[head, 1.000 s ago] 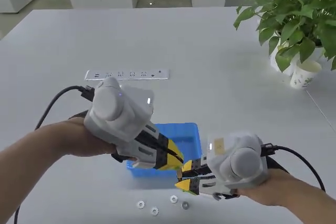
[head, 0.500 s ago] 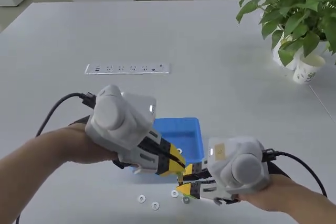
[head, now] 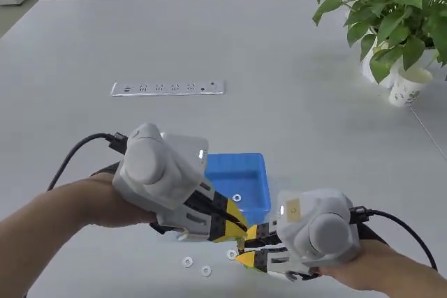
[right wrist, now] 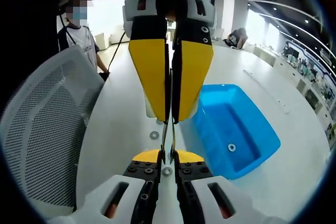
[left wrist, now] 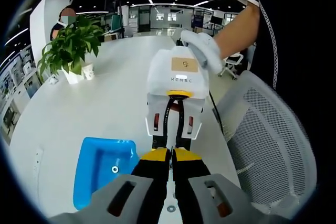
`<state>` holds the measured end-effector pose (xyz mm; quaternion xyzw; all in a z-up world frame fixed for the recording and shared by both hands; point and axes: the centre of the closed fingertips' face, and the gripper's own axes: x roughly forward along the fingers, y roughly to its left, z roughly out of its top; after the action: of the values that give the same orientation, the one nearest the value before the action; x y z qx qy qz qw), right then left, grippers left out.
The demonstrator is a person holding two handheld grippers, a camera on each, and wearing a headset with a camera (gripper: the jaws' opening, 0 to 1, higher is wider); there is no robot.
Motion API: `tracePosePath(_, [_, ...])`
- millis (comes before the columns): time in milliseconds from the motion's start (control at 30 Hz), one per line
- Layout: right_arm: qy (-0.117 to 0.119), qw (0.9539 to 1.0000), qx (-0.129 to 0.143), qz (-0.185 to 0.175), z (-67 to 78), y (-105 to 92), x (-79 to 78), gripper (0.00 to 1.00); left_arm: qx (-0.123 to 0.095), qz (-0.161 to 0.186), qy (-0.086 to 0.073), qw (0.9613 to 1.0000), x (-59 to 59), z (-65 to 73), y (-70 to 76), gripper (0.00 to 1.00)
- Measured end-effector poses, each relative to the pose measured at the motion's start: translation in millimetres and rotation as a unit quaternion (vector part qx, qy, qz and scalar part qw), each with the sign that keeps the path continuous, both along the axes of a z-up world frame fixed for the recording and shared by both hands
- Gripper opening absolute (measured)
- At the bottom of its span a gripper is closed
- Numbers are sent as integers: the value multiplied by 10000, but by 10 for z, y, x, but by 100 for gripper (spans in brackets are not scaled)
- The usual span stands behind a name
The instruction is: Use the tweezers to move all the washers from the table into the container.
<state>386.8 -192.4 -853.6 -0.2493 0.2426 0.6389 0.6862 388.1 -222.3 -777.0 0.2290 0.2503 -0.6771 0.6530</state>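
My left gripper (head: 236, 231) is shut on thin metal tweezers (right wrist: 168, 139), whose prongs point down at the table. My right gripper (head: 246, 256) faces it head-on, its yellow jaws closed around the tweezers' prongs just over a washer (right wrist: 167, 171). Another washer (right wrist: 154, 135) lies close by. In the head view three washers (head: 187, 262) lie on the white table in front of the blue container (head: 244, 169). One washer (head: 237, 198) lies inside the container. The tweezer tips are hidden behind the grippers in the head view.
A white power strip (head: 167, 88) lies further back on the table. A potted plant (head: 391, 19) with a paper cup (head: 399, 92) stands at the far right. A mesh office chair (right wrist: 47, 129) stands by the table's near edge.
Both grippers, still joined on the tweezers, have come down closer to the washers in front of the container. The head camera has shifted a little.
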Motion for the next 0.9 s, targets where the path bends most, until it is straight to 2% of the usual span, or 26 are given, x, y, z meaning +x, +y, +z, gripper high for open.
tracePosePath(900, [126,9999,-55,-55,-129,-63,-53,11,72,-96,92,9999,-56,-128,-76,5])
